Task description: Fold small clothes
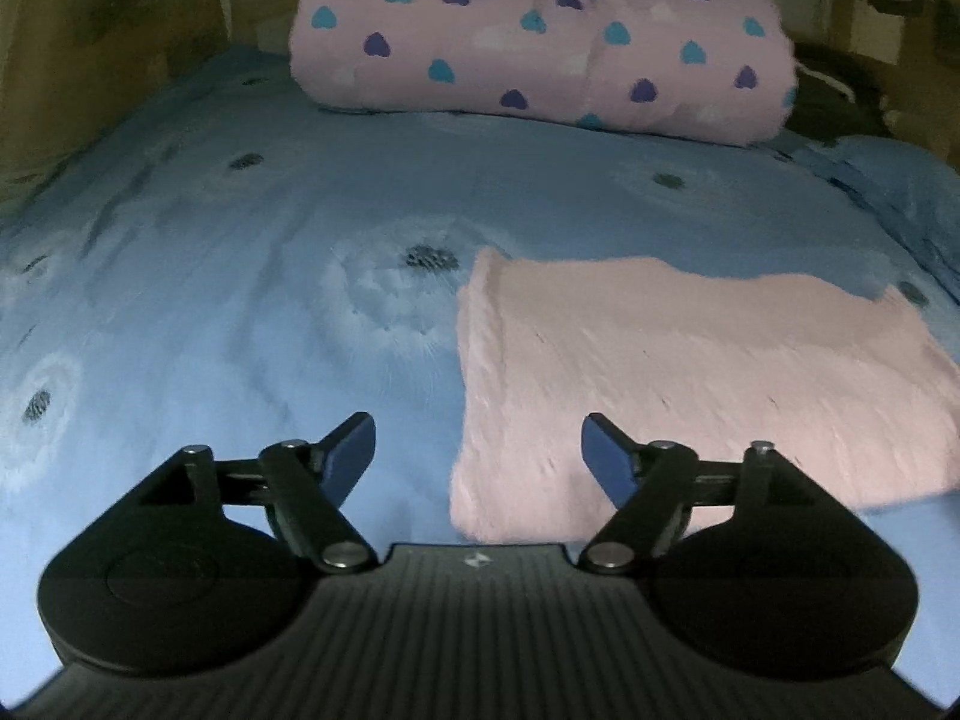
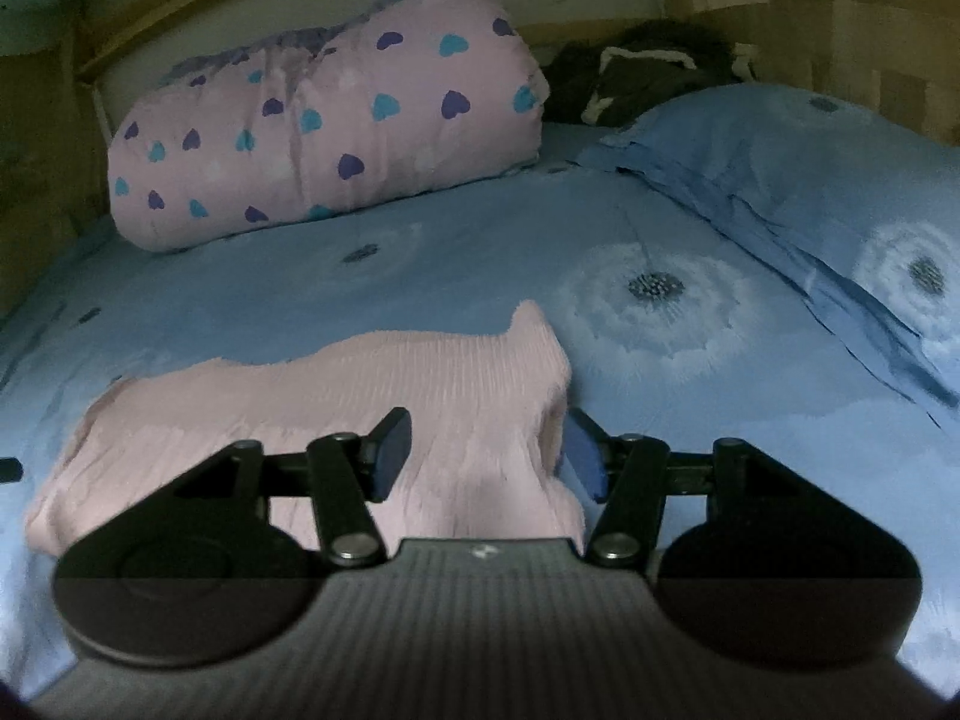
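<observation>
I am seeing my left claw (image 1: 478,453) standing apart with nothing between its pads, hovering over the bed (image 1: 240,312); the folded pink garment (image 1: 690,384) is lying flat at its two o'clock. My right claw (image 2: 489,456) is also gaping, empty, above the garment's right edge. A heart-print quilt roll (image 2: 324,132) is sitting at twelve o'clock, well apart.

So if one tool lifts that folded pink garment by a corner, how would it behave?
The pink garment looks thin, crinkled and soft, so it would probably droop. Its stacked layers lie loose, so the fold would likely fall open. It lies flat on the blue bedspread, so it seems light and might drag rather than slide.
</observation>
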A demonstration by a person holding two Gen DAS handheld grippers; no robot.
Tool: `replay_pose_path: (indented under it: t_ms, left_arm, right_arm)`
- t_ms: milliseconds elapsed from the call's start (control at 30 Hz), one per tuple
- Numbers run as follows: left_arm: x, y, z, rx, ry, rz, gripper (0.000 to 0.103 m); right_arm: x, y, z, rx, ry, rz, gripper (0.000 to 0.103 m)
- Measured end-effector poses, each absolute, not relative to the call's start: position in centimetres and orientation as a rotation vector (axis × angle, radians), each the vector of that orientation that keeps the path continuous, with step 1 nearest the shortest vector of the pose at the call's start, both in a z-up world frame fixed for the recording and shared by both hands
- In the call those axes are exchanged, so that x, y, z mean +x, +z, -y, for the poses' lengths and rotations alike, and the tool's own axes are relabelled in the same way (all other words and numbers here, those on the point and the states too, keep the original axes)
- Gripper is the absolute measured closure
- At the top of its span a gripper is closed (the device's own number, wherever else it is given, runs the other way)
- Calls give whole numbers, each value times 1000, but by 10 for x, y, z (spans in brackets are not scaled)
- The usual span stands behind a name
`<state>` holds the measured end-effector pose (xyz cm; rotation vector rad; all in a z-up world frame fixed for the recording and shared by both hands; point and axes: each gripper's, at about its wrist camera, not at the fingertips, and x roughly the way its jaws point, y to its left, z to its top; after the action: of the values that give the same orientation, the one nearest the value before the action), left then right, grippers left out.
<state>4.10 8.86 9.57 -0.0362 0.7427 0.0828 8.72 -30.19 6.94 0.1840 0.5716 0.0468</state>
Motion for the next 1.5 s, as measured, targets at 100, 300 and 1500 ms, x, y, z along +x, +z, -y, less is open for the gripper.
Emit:
replay_pose_path:
  t_ms: [100,300,1500]
  left_arm:
    - [32,90,-84,-11,58,-750,22]
    - [42,66,-84,24,45,-761,22]
    - [79,28,-97,-156,-59,-845,17]
  right_arm:
    - [76,66,305,190,30,-582,40]
    - [73,36,317,258,-27,-628,41]
    - [123,-18,332,625,244,-668,31]
